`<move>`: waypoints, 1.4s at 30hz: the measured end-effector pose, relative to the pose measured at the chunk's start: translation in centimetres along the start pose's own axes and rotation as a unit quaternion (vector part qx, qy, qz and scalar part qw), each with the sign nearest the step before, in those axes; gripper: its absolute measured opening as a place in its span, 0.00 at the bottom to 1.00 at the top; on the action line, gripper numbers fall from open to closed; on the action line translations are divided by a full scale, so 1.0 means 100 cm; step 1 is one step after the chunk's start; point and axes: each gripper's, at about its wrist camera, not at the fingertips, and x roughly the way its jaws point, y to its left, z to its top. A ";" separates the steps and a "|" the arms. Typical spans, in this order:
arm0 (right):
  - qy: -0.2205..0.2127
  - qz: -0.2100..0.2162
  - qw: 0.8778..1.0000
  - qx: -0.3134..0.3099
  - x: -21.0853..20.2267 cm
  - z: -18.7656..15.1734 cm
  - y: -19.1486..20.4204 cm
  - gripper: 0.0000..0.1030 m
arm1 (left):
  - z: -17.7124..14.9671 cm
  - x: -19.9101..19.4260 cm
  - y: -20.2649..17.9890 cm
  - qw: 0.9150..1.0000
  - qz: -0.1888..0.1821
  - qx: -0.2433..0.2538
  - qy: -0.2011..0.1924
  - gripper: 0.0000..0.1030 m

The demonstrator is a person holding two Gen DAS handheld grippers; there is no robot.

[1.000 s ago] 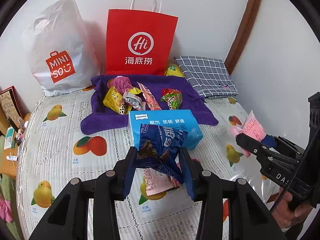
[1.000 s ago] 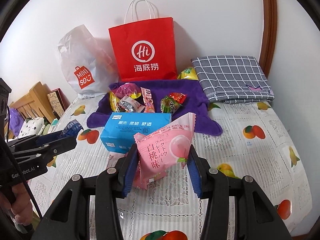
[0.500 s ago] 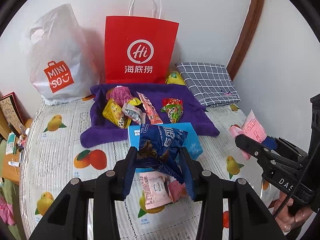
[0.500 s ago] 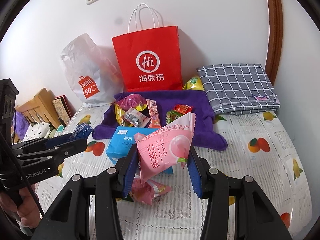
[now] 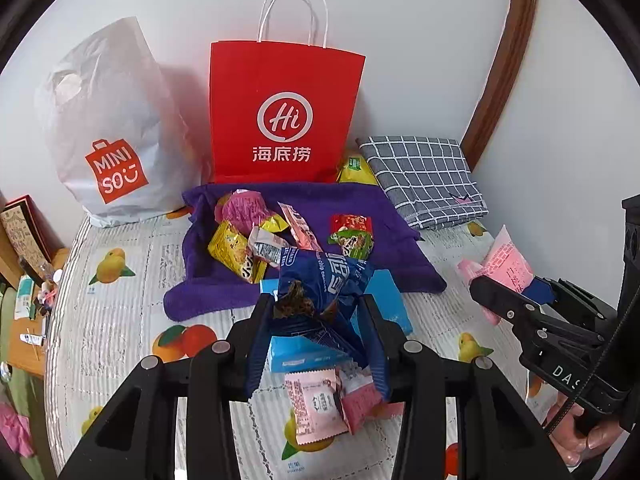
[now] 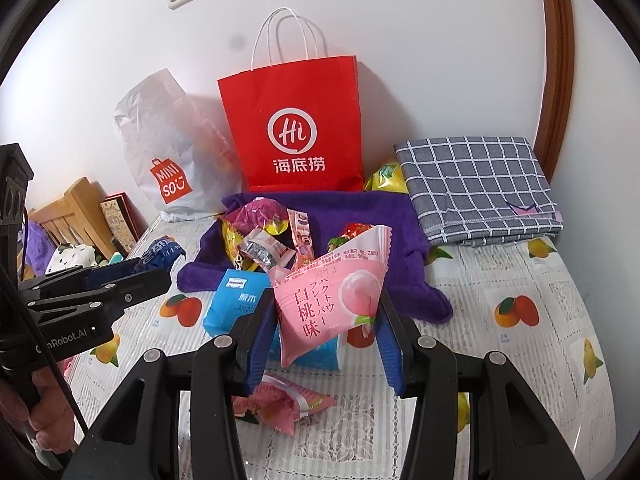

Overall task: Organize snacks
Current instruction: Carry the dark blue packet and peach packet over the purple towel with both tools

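Note:
My left gripper (image 5: 316, 316) is shut on a dark blue snack packet (image 5: 324, 284), held above the bed. The right gripper (image 6: 324, 320) is shut on a pink peach-flavour packet (image 6: 328, 300), also lifted. Each gripper shows in the other's view: the right gripper (image 5: 516, 304) at right, the left gripper (image 6: 132, 276) at left. A purple towel (image 5: 380, 216) lies ahead with several small snack packets, among them a yellow packet (image 5: 232, 250) and a green-red packet (image 5: 352, 236). Pink packets (image 5: 320, 404) lie on the sheet below the grippers.
A blue tissue box (image 6: 236, 304) lies between the grippers and the towel. A red paper bag (image 5: 284, 112) and a white plastic bag (image 5: 112, 128) stand against the wall. A folded checked cloth (image 6: 480, 184) lies at right. Wooden furniture (image 6: 76, 216) borders the bed's left edge.
Both grippers have drawn back and up from the towel with their packets still held. More of the pink packets on the sheet now shows beneath them.

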 end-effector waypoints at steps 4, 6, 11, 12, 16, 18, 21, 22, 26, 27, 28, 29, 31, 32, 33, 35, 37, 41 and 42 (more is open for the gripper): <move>-0.001 -0.001 1.000 -0.008 0.006 0.006 0.001 0.46 | 0.006 0.006 0.002 1.000 0.001 0.000 0.001 0.39; -0.001 -0.002 1.000 -0.010 0.009 0.009 0.002 0.46 | 0.010 0.009 0.004 1.000 0.003 0.001 0.001 0.39; -0.006 -0.001 1.000 -0.014 0.017 0.019 0.003 0.46 | 0.022 0.014 0.013 1.000 0.006 -0.007 -0.002 0.39; -0.006 -0.001 1.000 -0.014 0.019 0.022 0.003 0.46 | 0.024 0.015 0.014 1.000 0.006 -0.008 -0.002 0.39; -0.001 0.000 1.000 -0.014 0.029 0.032 0.001 0.46 | 0.033 0.020 0.019 1.000 0.005 -0.011 -0.003 0.39; 0.002 -0.002 1.000 -0.015 0.034 0.037 0.000 0.46 | 0.037 0.024 0.021 1.000 0.000 -0.013 -0.001 0.39; 0.001 0.000 1.000 -0.015 0.039 0.043 -0.002 0.46 | 0.041 0.030 0.023 1.000 -0.003 -0.015 -0.002 0.39; 0.001 0.002 1.000 -0.014 0.041 0.044 -0.002 0.46 | 0.042 0.032 0.024 1.000 -0.002 -0.016 -0.001 0.39; 0.001 0.005 1.000 -0.015 0.050 0.054 -0.003 0.46 | 0.048 0.042 0.031 1.000 -0.004 -0.018 0.003 0.39; 0.001 0.005 1.000 -0.016 0.053 0.056 -0.004 0.46 | 0.050 0.044 0.032 1.000 -0.002 -0.018 0.004 0.39; 0.001 0.006 1.000 -0.016 0.055 0.059 -0.005 0.46 | 0.051 0.046 0.033 1.000 0.001 -0.017 0.005 0.39; 0.001 0.008 1.000 -0.016 0.057 0.061 -0.005 0.46 | 0.053 0.047 0.035 1.000 0.003 -0.018 0.004 0.39; 0.001 0.013 1.000 -0.015 0.061 0.066 -0.007 0.46 | 0.055 0.050 0.039 1.000 0.003 -0.020 0.004 0.39; 0.001 0.015 1.000 -0.014 0.063 0.069 -0.008 0.46 | 0.057 0.051 0.041 1.000 0.004 -0.022 0.004 0.39; 0.001 0.018 1.000 -0.015 0.065 0.071 -0.008 0.46 | 0.058 0.053 0.043 1.000 0.004 -0.023 0.004 0.39; -0.002 0.018 1.000 -0.017 0.069 0.076 -0.009 0.46 | 0.061 0.056 0.047 1.000 0.007 -0.023 0.004 0.39; -0.003 0.018 1.000 -0.019 0.072 0.080 -0.009 0.46 | 0.063 0.059 0.051 1.000 0.009 -0.025 0.003 0.39; 0.000 0.026 0.999 -0.022 0.082 0.087 -0.011 0.46 | 0.068 0.067 0.062 0.999 -0.003 -0.039 0.002 0.39; 0.001 0.029 0.999 -0.022 0.085 0.088 -0.011 0.46 | 0.068 0.069 0.064 0.999 -0.004 -0.041 0.003 0.39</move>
